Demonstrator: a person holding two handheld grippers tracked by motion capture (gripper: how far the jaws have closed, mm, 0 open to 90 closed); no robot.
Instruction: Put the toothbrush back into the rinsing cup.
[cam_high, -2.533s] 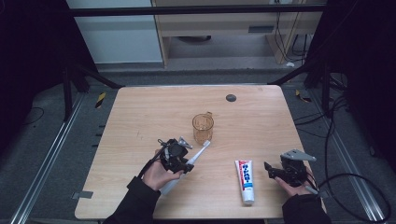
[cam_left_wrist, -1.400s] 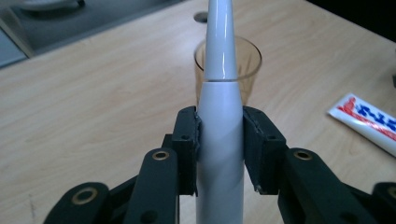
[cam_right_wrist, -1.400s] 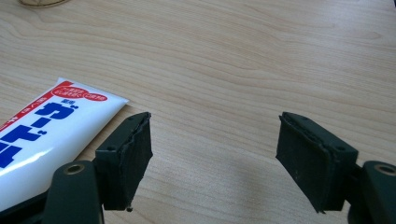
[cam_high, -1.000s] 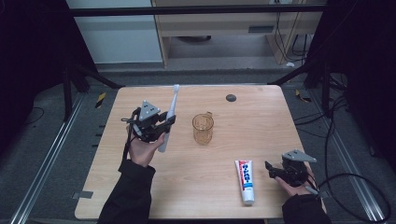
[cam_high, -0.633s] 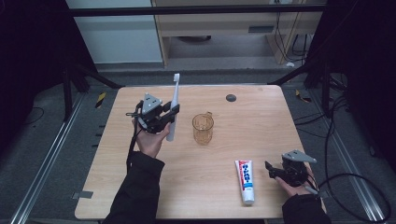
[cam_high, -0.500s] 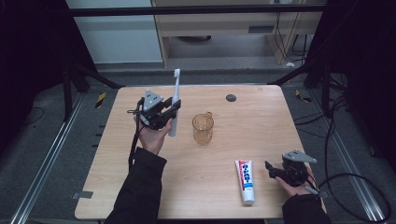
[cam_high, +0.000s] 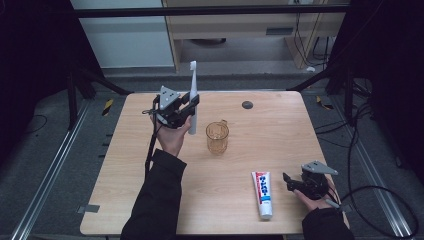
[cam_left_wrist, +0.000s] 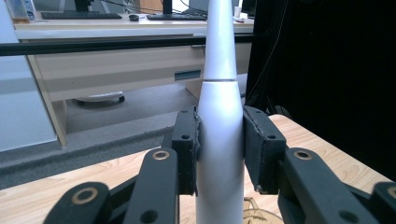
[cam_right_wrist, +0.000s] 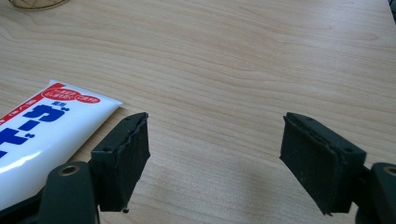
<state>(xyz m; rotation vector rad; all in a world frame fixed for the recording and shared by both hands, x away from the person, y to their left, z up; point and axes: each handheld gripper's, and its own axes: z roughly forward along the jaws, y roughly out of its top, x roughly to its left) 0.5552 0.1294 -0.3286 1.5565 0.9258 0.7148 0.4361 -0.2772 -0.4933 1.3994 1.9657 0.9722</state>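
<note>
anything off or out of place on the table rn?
Nothing stands out. The left gripper holds the white toothbrush upright, just left of the amber cup, which stands upright with nothing spilled. The toothpaste tube lies flat beside the open right gripper. A small dark disc sits near the far edge.

A light wooden table (cam_high: 280, 150) with rounded corners is seen from above, standing on a grey floor (cam_high: 45, 165). Near its middle an amber transparent cup (cam_high: 217, 137) is set upright. A white toothpaste tube (cam_high: 262, 194) with red and blue print is laid flat near the front edge, well apart from the cup. A small dark round object (cam_high: 247, 104) is placed near the far edge.
</note>
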